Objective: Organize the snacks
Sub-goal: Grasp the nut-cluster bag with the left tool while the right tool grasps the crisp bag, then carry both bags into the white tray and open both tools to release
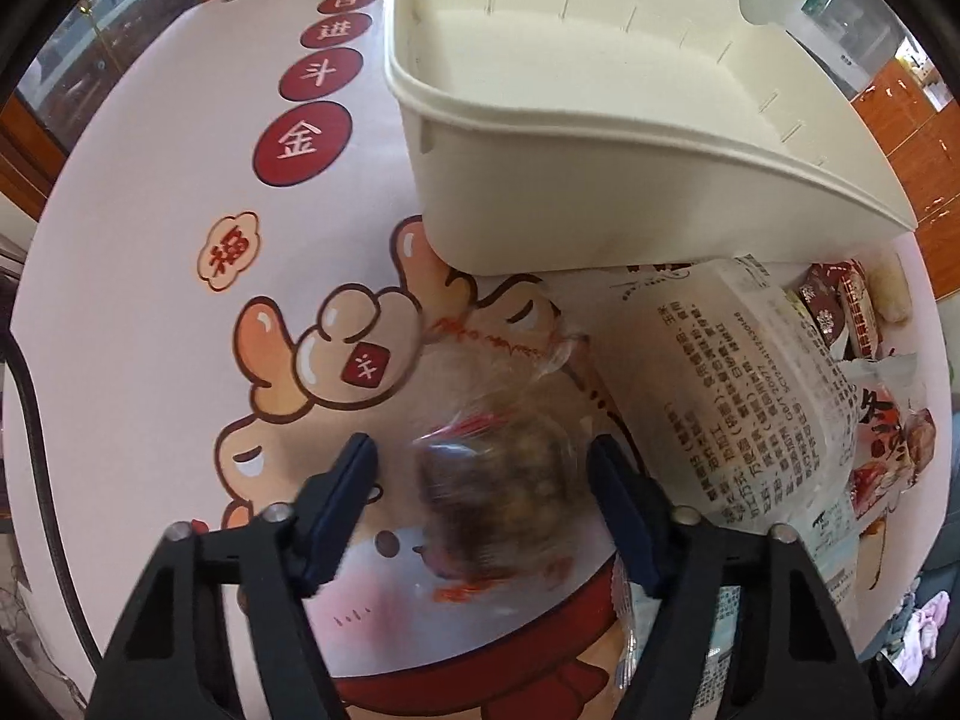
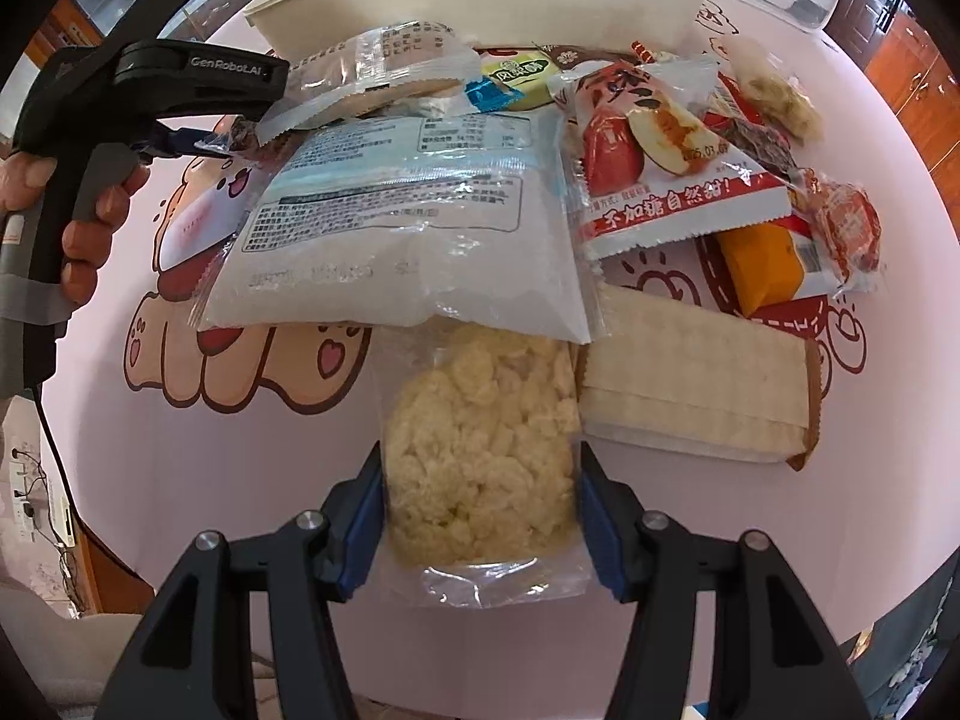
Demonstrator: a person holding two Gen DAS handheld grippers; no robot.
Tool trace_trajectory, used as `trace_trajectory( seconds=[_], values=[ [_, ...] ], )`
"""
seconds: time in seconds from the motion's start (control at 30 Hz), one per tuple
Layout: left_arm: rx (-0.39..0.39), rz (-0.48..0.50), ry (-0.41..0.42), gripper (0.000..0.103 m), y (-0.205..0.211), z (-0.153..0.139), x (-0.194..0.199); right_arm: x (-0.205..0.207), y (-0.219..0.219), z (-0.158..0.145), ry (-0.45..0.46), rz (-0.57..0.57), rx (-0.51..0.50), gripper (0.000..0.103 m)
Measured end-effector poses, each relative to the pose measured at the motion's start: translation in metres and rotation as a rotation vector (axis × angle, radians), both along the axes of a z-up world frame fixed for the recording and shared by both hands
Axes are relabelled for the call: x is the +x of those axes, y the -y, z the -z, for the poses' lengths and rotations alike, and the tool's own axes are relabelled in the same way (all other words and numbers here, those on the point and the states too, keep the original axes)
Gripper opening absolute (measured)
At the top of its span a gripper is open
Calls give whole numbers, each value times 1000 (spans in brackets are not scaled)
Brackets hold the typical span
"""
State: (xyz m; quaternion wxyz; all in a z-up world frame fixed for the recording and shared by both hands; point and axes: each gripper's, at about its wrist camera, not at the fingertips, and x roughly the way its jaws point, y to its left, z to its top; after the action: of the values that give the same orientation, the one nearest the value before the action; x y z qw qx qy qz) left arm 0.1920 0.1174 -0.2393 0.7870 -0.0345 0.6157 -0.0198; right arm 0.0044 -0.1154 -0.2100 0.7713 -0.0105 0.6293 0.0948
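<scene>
Crowding right claw point(image 2: 480, 516), white pouch point(image 2: 408, 228), wafer pack point(image 2: 696, 390), bin point(image 2: 480, 6) beyond.

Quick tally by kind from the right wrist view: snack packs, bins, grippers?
Snack packs told apart: 10, among them the puffed pack, wafer pack, apple pack
Bins: 1, the white bin
Grippers: 2, left gripper, right gripper
Total: 13

Left tool point(image 1: 483, 468): we see black arms, dark-blue pads, silver screws.
Right tool point(image 2: 480, 492): black, blue pads.
Hand point(image 2: 78, 222): bare skin.
</scene>
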Motion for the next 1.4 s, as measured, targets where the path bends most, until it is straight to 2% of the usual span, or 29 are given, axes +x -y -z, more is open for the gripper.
trace_trajectory(
  seconds=[0.03, 0.1, 0.2, 0.47, 0.63, 0.8, 1.03, 1.17, 1.27, 1.4],
  values=[
    [24, 4, 5, 52, -2, -2, -4, -2, 2, 0, 0, -1, -1, 58],
    [21, 7, 1, 47, -3, -4, -7, 6, -11, 2, -2, -3, -4, 58],
    [33, -11, -5, 46, -12, -6, -18, 10, -26, -1, -5, -8, -1, 58],
    [41, -81, 4, 46, -36, -24, -72, -1, -23, -24, 11, -48, 4, 58],
    [61, -81, 64, 46, -26, -52, -95, -8, -13, -43, 22, -95, 7, 58],
    [21, -93, 162, 46, -26, -101, -115, -17, -7, -75, 43, -175, 26, 58],
    [-37, -88, 326, 46, -24, -171, -139, -17, -2, -155, 239, -252, 91, 58],
    [-16, -67, 402, 46, -13, -207, -143, 0, -4, -195, 360, -251, 106, 58],
    [-2, -60, 426, 46, -7, -224, -134, 22, -8, -218, 438, -231, 104, 58],
    [1, -50, 437, 46, -3, -241, -114, 60, -6, -233, 492, -156, 98, 58]
  ],
)
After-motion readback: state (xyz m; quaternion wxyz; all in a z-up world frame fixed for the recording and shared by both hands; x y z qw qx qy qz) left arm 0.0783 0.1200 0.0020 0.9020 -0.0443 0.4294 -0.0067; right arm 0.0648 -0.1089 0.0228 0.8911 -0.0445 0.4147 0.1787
